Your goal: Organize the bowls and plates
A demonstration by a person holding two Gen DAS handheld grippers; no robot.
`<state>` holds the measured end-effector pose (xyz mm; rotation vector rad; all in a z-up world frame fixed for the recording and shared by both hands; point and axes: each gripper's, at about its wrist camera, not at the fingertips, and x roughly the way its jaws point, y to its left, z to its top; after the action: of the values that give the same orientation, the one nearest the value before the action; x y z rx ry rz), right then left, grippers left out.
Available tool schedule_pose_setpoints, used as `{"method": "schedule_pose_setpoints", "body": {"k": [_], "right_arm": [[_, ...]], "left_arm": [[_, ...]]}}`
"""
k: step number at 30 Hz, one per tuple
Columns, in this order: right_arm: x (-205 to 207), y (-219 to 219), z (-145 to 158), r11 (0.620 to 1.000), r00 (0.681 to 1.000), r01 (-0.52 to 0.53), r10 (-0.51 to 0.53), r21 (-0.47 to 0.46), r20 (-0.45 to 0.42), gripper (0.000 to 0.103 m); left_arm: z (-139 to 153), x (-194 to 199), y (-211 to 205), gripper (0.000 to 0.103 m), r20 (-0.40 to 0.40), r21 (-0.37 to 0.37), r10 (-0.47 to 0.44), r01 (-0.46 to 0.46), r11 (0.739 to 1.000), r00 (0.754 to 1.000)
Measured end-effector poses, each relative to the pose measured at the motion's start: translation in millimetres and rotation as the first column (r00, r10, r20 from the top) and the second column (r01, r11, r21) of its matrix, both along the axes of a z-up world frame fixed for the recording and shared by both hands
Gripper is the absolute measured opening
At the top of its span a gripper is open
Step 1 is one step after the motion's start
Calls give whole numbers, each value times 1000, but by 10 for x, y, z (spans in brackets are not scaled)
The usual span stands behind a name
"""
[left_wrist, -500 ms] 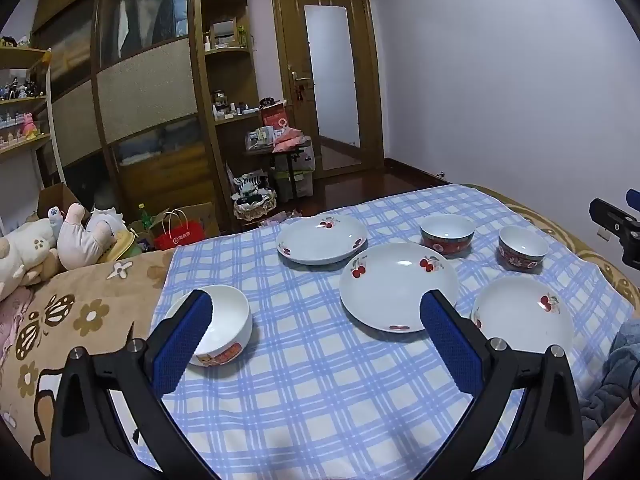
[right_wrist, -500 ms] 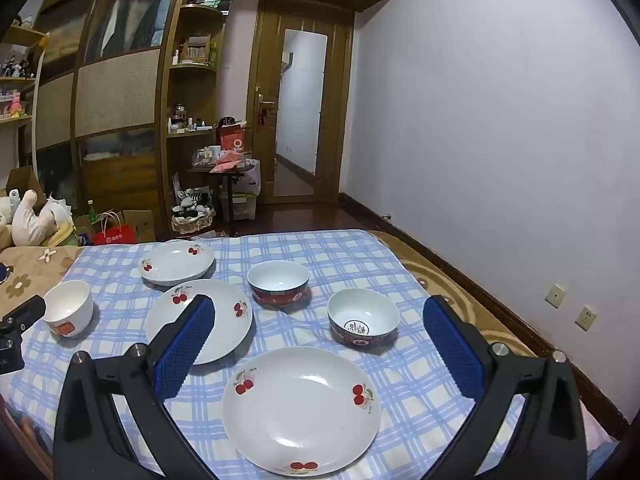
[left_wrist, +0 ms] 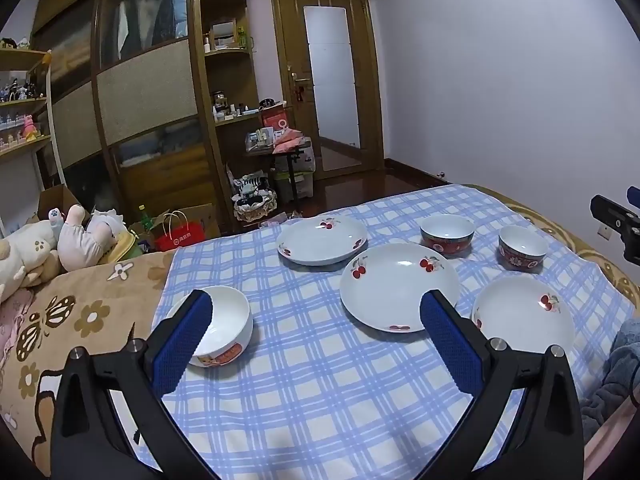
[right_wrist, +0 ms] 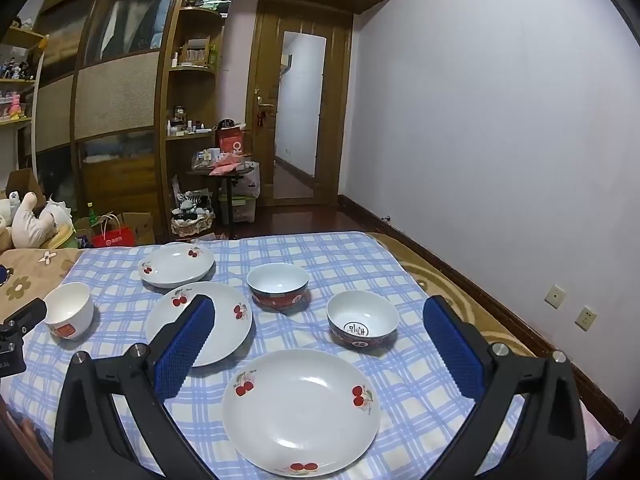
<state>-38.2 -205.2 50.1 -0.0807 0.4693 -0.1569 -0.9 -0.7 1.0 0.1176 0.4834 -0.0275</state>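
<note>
Six dishes rest on a blue checked cloth point(left_wrist: 320, 380) spread over a bed, as seen from the left wrist view: a white bowl point(left_wrist: 218, 330) at the near left, a far plate point(left_wrist: 322, 239), a middle plate point(left_wrist: 398, 286), a near plate point(left_wrist: 522, 318) and two red-sided bowls, one large point(left_wrist: 447, 234) and one small point(left_wrist: 522, 247). The left gripper point(left_wrist: 316, 312) is held above the cloth with its blue pads point(left_wrist: 182, 350) spread wide, and nothing is between them. Its left pad overlaps the white bowl in this view; contact cannot be determined. Plush toys point(left_wrist: 48, 244) lie beyond the cloth at the left. From the right wrist view, the right gripper point(right_wrist: 318, 316) is likewise fully spread and holds nothing. The near plate point(right_wrist: 300, 410) lies directly below and between its fingers. The small bowl point(right_wrist: 362, 324) sits just beyond that plate, the large bowl point(right_wrist: 277, 285) is farther left, and the middle plate point(right_wrist: 226, 318) and far plate point(right_wrist: 176, 264) lie left of these. The white bowl point(right_wrist: 69, 315) stands at the left edge of the cloth point(right_wrist: 340, 256), near the tip of the left gripper point(right_wrist: 16, 328).
</note>
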Motion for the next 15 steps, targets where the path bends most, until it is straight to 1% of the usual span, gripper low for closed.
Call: {"method": "schedule_pose_setpoints", "body": {"k": [3, 9, 15], "right_arm": [[19, -17, -34, 1000, 1000, 3, -3, 2, 4, 103], [28, -22, -5, 1000, 1000, 14, -14, 5, 5, 103], [53, 11, -13, 1000, 1000, 12, -12, -5, -9, 103]], "left_arm": [[-9, 14, -16, 102, -5, -1, -4, 4, 1000, 1000], [-11, 16, -28, 102, -7, -2, -8, 8, 1000, 1000], [-29, 11, -53, 102, -8, 2, -20, 20, 1000, 1000]]}}
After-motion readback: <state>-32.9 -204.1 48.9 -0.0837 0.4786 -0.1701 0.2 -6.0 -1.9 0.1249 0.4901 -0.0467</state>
